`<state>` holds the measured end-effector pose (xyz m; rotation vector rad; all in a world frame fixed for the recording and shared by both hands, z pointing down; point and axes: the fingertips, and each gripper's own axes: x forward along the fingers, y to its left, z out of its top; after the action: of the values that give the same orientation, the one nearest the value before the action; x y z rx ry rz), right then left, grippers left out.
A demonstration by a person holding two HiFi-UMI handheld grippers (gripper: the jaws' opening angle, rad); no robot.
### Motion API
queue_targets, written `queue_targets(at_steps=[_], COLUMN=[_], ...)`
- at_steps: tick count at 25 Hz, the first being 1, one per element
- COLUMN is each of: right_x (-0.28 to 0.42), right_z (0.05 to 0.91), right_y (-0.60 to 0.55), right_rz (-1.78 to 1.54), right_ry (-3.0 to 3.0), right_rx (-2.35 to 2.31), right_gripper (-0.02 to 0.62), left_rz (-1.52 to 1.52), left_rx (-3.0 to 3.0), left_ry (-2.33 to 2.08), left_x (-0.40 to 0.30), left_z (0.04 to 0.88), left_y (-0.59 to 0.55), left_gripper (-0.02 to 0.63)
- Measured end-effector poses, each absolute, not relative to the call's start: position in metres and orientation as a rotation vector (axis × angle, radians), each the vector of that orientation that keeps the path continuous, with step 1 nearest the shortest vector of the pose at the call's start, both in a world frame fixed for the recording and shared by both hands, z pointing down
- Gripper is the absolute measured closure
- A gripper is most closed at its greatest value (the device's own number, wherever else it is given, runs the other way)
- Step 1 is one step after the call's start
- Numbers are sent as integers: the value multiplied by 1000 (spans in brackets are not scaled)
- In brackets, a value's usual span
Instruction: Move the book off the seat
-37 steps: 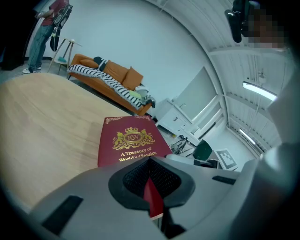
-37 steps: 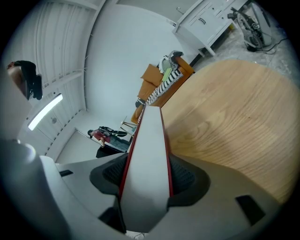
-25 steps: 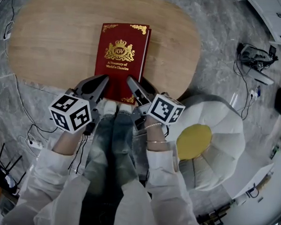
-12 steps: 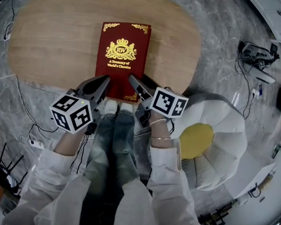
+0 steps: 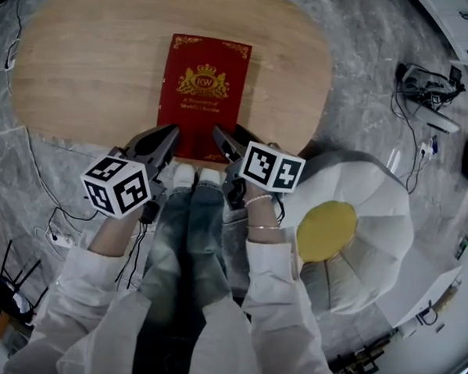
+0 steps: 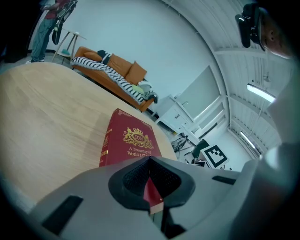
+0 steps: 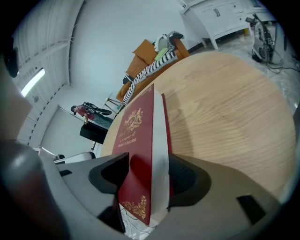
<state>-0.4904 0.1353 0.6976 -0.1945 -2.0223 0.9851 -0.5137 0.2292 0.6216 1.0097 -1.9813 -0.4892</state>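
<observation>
A dark red hardback book (image 5: 204,95) with gold print lies flat on the oval wooden table (image 5: 84,65), its near end at the table's front edge. My right gripper (image 5: 221,139) is at the book's near right corner. In the right gripper view the book (image 7: 140,140) stands edge-on between the pads of that gripper (image 7: 145,178), which press on both covers. My left gripper (image 5: 168,136) sits at the near left corner. In the left gripper view that gripper (image 6: 150,185) is nearly closed, with a thin red sliver of the book (image 6: 133,140) pinched between its pads.
A white round cushioned seat (image 5: 373,221) with a yellow centre (image 5: 325,230) stands on the marble floor to the right of my legs (image 5: 188,235). Cables and a power strip (image 5: 427,83) lie at the far right, and more cables (image 5: 55,235) at the left.
The book's near end has settled slightly lower onto the table. The right gripper has shifted a little forward and left. The left gripper has hardly moved.
</observation>
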Motion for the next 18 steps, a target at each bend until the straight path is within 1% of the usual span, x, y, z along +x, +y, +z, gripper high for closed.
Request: queue_targets(at_steps=[7,16,18], right_x=[-487,-486,-483], right_z=[683,624,609], right_y=[128,129,132], right_rz=[997,962,959], right_ry=[-2069,-2152,-2169], right_rx=[-160,-221,-240], right_gripper=[324,324,336], left_rz=[-476,-462,-455], left_rx=[1028,1062,1062], left_ry=[-1989,-2015,-2013], left_x=[-512,-506,-500], left_z=[612,563,553], left_y=[226,219,221], left_gripper=[600,600,600])
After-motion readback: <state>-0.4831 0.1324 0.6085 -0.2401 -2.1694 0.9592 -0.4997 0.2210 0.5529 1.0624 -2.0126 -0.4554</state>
